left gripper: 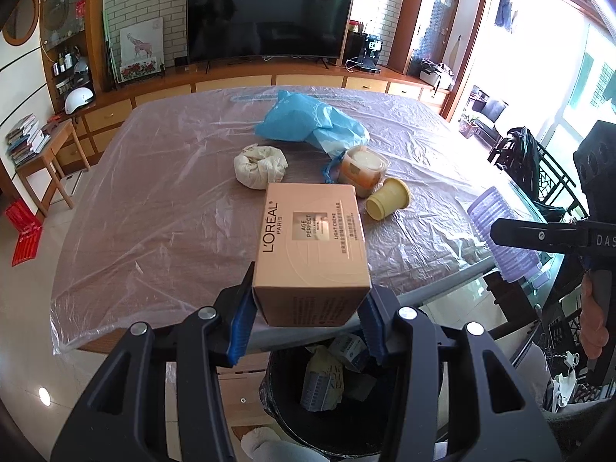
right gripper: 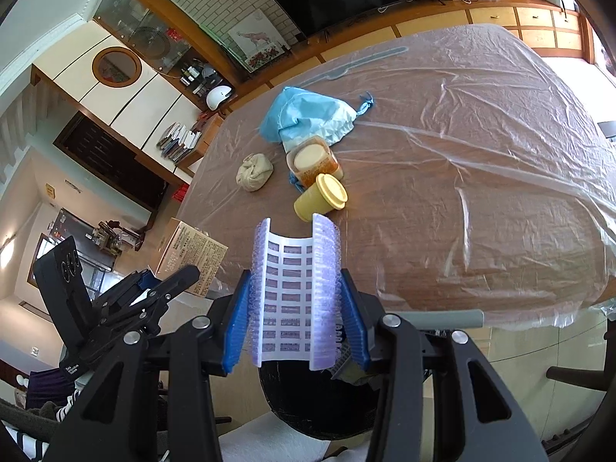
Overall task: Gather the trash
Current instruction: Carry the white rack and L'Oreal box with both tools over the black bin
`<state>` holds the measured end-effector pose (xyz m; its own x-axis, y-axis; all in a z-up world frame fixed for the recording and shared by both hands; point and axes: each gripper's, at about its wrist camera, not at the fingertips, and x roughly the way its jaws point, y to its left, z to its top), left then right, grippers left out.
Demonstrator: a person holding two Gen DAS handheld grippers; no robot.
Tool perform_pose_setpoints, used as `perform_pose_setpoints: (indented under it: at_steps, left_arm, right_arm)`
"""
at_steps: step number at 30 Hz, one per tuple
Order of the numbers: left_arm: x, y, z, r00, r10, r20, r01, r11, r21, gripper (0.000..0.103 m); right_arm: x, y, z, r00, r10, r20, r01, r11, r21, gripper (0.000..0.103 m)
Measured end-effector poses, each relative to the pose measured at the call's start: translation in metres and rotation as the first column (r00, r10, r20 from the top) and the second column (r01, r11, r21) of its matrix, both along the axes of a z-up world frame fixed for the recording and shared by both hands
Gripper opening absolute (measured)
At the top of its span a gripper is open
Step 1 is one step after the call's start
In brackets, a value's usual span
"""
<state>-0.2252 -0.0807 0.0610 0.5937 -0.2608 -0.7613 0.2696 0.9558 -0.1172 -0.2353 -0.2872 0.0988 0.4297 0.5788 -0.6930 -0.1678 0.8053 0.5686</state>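
My left gripper (left gripper: 308,308) is shut on a tan L'Oréal cardboard box (left gripper: 312,254) and holds it above a black trash bin (left gripper: 327,396) that has paper scraps in it. My right gripper (right gripper: 294,308) is shut on a purple hair roller (right gripper: 294,292) above the same bin (right gripper: 308,404). On the table lie a blue bag (left gripper: 308,119), a cream cloth bundle (left gripper: 260,165), an orange tub (left gripper: 362,165) and a yellow cup (left gripper: 387,198). The roller also shows at the right of the left wrist view (left gripper: 500,231).
The table (left gripper: 154,192) is covered with clear plastic sheet. A TV (left gripper: 269,19) and wooden cabinets stand behind it. A small side table with books (left gripper: 38,146) stands at the left, and a dark chair (left gripper: 539,177) at the right.
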Motion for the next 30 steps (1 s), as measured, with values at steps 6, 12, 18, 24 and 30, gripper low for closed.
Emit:
perform_pose_setpoints:
  at_steps: [6,12,18,24,30]
  left_arm:
    - [-0.009,-0.011,0.001,0.999,-0.033,0.009,0.033,0.999,-0.007,0.048]
    - [-0.017,-0.021,0.001,0.997,-0.071,0.009,0.071,0.997,0.001,0.048]
    - [-0.023,-0.026,-0.001,0.996,-0.087,0.002,0.087,0.996,-0.002,0.048]
    - [-0.031,-0.029,-0.003,0.995,-0.105,-0.002,0.105,0.995,0.006,0.049]
    - [-0.039,-0.029,-0.005,0.993,-0.121,-0.011,0.121,0.993,0.007,0.048]
  right_arm:
    - [-0.01,0.001,-0.005,1.0,0.012,-0.002,-0.012,1.0,-0.002,0.043]
    - [-0.019,0.004,-0.005,0.999,0.034,0.008,-0.034,0.999,-0.002,0.043]
    - [-0.027,0.007,-0.004,0.998,0.055,0.02,-0.055,0.998,-0.012,0.043]
    - [-0.034,0.008,-0.005,0.997,0.075,0.019,-0.074,0.997,-0.032,0.043]
    - [-0.038,0.007,-0.004,0.996,0.083,0.021,-0.082,0.996,-0.038,0.043]
